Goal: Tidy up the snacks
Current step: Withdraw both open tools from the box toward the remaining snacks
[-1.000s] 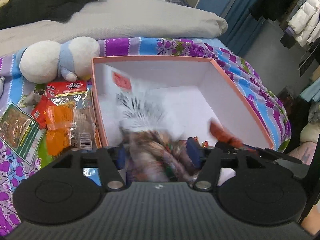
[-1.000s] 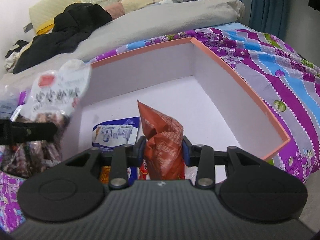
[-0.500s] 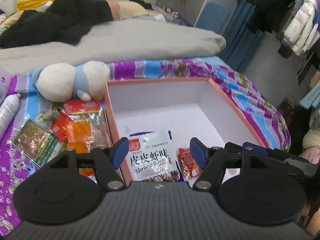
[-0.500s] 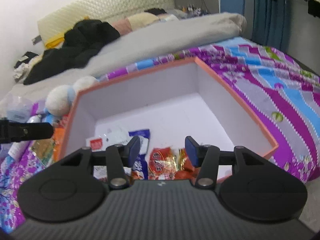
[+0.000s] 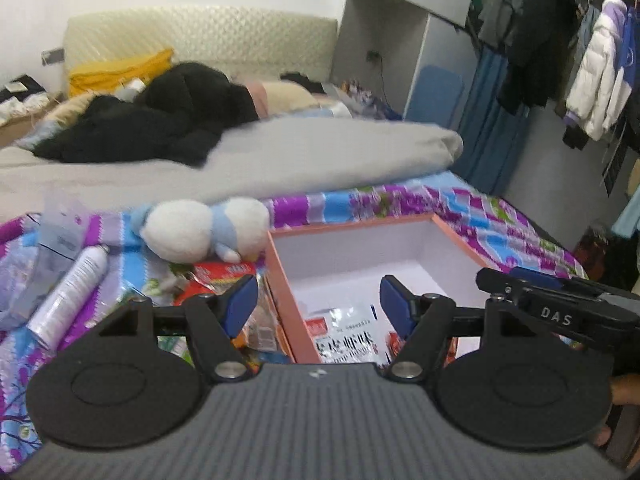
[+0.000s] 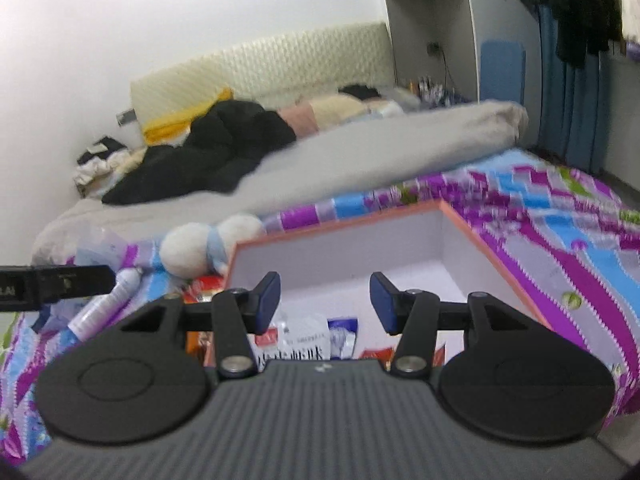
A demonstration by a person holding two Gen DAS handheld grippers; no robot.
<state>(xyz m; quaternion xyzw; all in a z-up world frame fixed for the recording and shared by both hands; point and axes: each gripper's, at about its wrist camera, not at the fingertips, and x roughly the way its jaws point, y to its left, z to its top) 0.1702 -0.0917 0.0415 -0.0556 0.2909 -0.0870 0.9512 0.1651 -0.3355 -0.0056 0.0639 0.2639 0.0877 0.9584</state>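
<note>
Both our claws, left gripper [image 5: 318, 305] and right gripper [image 6: 324, 301], hang open and empty, so we should pinch the next light, crinkly snack packets [image 5: 224, 276] gently by an edge.

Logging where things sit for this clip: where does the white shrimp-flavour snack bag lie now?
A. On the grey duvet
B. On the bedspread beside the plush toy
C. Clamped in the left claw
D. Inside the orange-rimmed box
D: the white shrimp-flavour snack bag lies on the floor of the orange-rimmed box, and the left claw stands open and empty above it.
</note>
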